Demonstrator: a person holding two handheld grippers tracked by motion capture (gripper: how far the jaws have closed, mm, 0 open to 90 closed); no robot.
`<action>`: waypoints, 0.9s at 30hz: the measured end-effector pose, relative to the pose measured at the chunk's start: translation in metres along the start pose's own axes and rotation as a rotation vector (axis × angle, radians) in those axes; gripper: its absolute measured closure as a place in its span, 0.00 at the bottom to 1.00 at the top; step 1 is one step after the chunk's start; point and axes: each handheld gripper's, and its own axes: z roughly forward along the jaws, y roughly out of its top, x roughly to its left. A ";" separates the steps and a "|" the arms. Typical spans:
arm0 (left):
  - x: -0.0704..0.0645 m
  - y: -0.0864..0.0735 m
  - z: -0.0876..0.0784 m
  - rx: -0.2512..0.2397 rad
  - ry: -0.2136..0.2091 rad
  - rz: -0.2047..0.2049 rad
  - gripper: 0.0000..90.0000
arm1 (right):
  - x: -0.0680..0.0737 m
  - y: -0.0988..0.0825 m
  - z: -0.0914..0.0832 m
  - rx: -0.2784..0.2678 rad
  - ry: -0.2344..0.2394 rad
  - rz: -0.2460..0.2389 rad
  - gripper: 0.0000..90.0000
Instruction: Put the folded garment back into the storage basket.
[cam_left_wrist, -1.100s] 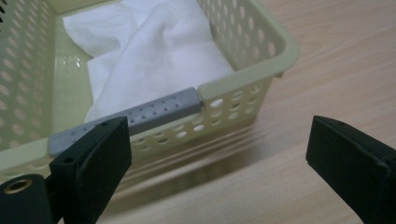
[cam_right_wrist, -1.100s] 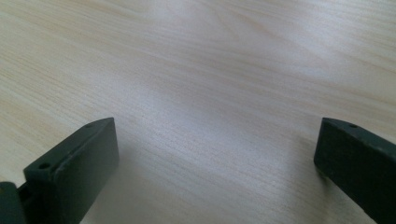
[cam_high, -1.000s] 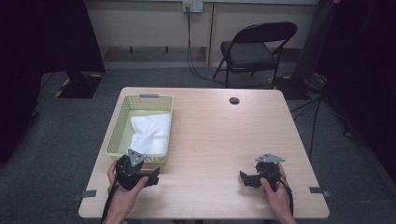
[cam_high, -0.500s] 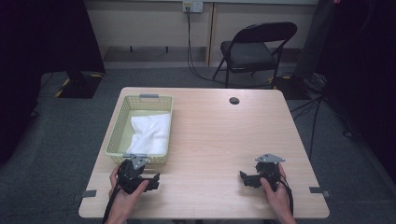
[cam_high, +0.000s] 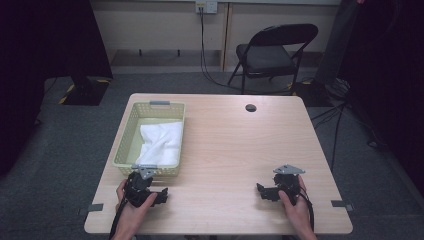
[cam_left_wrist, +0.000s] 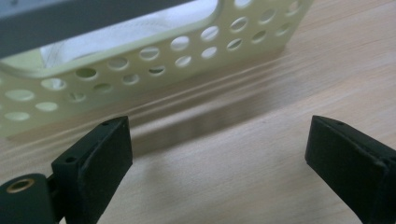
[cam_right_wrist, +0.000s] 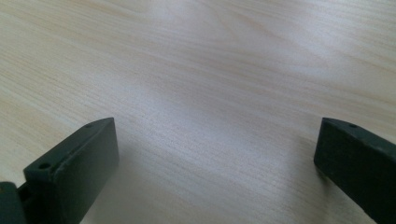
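On the pale wooden table (cam_high: 225, 145) a basket (cam_high: 131, 137); behind, a folding chair (cam_high: 272, 52).

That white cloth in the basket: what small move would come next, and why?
Probably lift the left hand-held gripper over the basket rim toward the white cloth. Its jaws are open, empty and low on the table, just outside the near wall.

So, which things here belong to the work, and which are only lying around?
Belonging to the work:
- basket, near the left gripper
- white cloth inside the basket
- right gripper, open, above bare table

Only lying around:
- folding chair
- wall socket with its cable
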 end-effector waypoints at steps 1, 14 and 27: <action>0.001 0.000 0.001 0.005 0.000 0.000 0.08 | 0.000 0.000 0.000 0.000 0.000 0.000 0.00; 0.002 -0.004 0.010 0.038 -0.004 -0.012 0.07 | 0.000 0.000 0.000 0.000 0.000 0.000 0.00; 0.005 -0.005 0.014 0.037 -0.013 -0.055 0.00 | 0.000 0.000 0.000 0.000 -0.004 0.003 0.00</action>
